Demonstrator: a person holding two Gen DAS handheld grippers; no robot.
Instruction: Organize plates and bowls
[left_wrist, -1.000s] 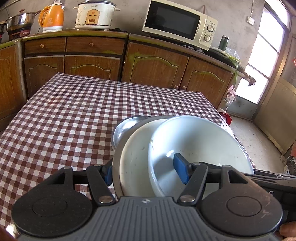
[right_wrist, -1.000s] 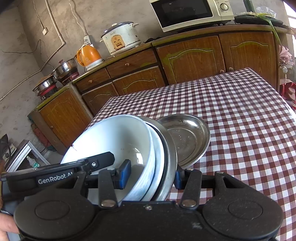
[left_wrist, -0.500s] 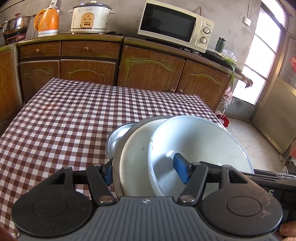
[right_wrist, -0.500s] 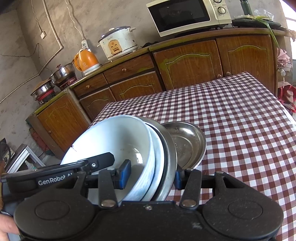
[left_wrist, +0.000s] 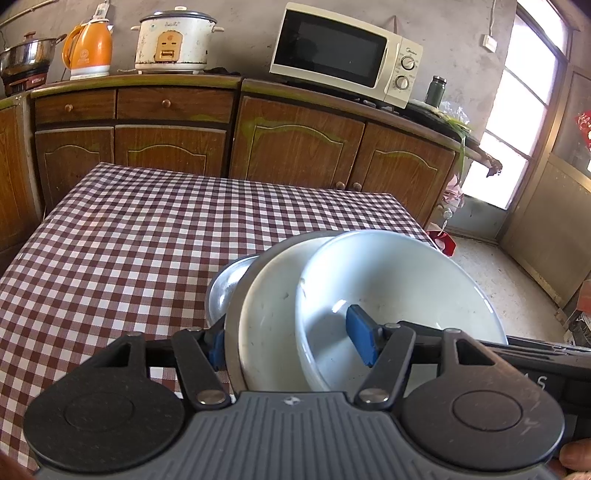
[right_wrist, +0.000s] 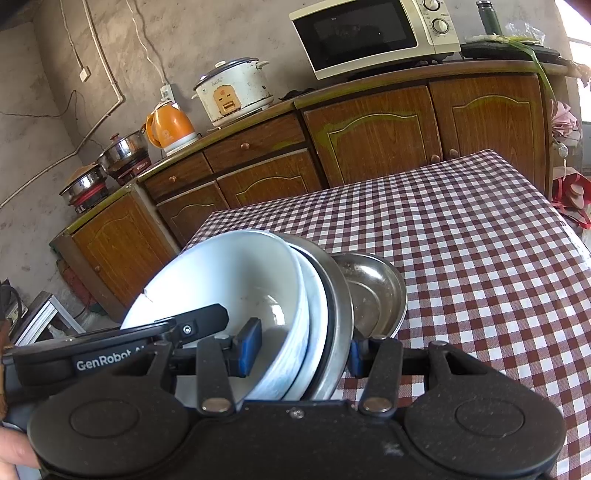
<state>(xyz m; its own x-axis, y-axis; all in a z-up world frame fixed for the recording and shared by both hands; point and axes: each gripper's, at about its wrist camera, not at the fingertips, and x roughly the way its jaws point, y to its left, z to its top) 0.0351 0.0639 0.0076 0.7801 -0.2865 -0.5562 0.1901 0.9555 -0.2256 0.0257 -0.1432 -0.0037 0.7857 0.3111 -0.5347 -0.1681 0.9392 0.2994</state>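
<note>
Both grippers clamp one nested stack from opposite sides, held tilted above the near edge of the table. The left gripper sits about half open, one blue pad inside the white bowl and the other behind the steel rim. The right gripper grips the same way, one pad inside the bowl and one outside the metal rim.

Hidden or unclear:
- Stack bottoms are cut off by the gripper bodies in both views.
- The white plate shows only as a crescent; in the right view, only its edge.
- The steel plate shows only its rim.
- The outer pads are mostly covered (contact with the rim reads as touching).

A steel dish lies on the checked cloth just behind the stack, partly blocked by it. I cannot tell whether the stack touches it.

Beyond the table: cabinets, a microwave, a rice cooker and an orange kettle.
</note>
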